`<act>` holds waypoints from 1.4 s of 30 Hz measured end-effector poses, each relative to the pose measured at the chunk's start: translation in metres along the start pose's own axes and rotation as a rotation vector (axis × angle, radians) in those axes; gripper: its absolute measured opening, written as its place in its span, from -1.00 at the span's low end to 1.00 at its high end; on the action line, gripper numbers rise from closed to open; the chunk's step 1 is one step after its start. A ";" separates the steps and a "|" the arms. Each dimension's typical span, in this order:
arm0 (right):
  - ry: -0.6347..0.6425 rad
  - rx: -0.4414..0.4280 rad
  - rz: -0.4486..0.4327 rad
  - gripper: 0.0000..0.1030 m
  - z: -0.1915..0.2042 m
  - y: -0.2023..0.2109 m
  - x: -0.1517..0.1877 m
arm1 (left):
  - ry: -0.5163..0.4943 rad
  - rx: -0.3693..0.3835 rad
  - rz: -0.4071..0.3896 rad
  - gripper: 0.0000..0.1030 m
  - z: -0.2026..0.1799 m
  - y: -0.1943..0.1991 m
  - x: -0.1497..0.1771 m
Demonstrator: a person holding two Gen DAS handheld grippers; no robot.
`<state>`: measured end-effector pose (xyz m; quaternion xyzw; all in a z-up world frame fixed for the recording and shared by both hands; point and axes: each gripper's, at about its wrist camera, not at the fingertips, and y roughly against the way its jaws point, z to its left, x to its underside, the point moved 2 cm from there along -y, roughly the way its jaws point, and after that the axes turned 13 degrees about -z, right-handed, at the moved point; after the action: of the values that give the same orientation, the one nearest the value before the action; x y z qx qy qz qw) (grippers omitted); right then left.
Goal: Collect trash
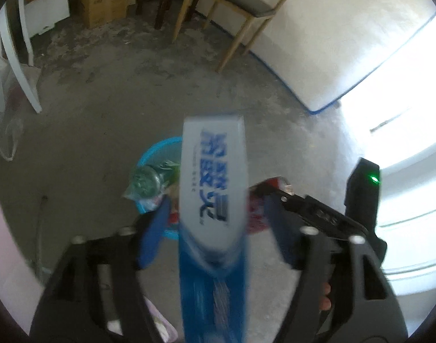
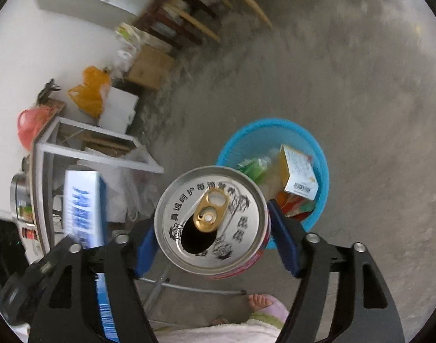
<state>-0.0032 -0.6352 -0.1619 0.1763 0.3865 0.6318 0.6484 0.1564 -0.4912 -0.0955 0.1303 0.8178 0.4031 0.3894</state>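
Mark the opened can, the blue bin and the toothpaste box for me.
opened can (image 2: 212,223): right wrist view, on its lid.
blue bin (image 2: 322,154): right wrist view, on its rim.
toothpaste box (image 1: 213,183): left wrist view, on its printed white face.

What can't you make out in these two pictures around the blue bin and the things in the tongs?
- Blue bin, left wrist view: mostly hidden behind the white and blue box.
- Box lettering, both views: smeared by motion blur; its lower end is cut off by the frame edge.
- Can, right wrist view: only its opened top shows; the side label is hidden.
- Left tongs: whether the pads actually touch the box is unclear.
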 end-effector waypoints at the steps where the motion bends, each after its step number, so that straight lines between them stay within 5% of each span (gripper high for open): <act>1: -0.025 0.019 0.015 0.41 -0.011 -0.016 -0.002 | 0.000 -0.015 0.013 0.29 0.002 -0.008 0.003; 6: -0.097 0.071 0.055 0.41 -0.048 -0.047 0.011 | 0.003 0.001 0.001 0.29 0.013 0.006 0.008; 15: -0.075 0.036 -0.004 0.41 -0.053 -0.003 0.036 | -0.088 -0.024 -0.094 0.29 0.015 0.082 0.019; 19: 0.045 0.016 -0.075 0.41 -0.021 0.047 0.051 | -0.150 -0.012 -0.158 0.29 0.011 0.136 0.035; 26: 0.427 -0.049 -0.230 0.64 0.082 0.158 0.124 | -0.209 -0.050 -0.352 0.70 0.019 0.255 0.086; 30: 0.639 -0.069 -0.302 0.87 0.127 0.209 0.186 | -0.161 -0.154 -0.404 0.81 0.033 0.302 0.124; 37: 0.872 -0.054 -0.375 0.88 0.160 0.265 0.269 | 0.000 -0.391 -0.504 0.83 0.062 0.362 0.194; 42: 0.997 -0.020 -0.418 0.88 0.175 0.285 0.307 | 0.019 -0.589 -0.557 0.83 0.069 0.388 0.232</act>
<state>-0.1007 -0.2562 0.0687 -0.2317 0.6682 0.4999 0.5000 0.0145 -0.0820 0.0503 -0.2171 0.6749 0.5005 0.4968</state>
